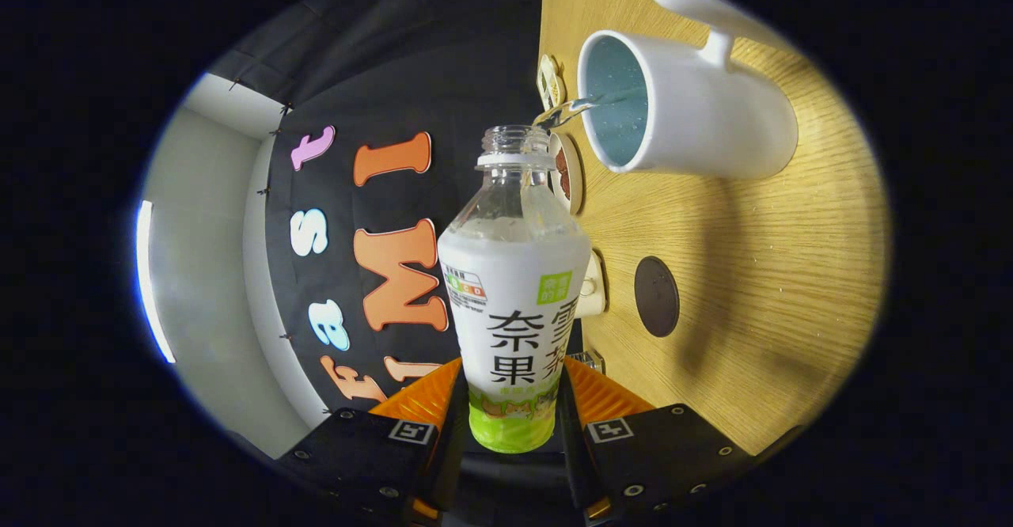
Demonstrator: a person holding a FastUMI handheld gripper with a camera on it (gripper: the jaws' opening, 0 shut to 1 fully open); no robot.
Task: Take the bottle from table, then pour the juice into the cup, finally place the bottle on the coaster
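The gripper (pixel 513 408) clamps the bottle (pixel 514 297) low on its body, one finger pressing each side. The bottle is tipped, and a thin stream (pixel 571 106) leaves its open mouth into the cup (pixel 696 108) just beyond. So the pick is done and the pour is under way; setting down is left. On the table (pixel 760 305) near the cup I count one dark round coaster (pixel 656 296) and two or three smaller pale discs, partly hidden by the bottle.
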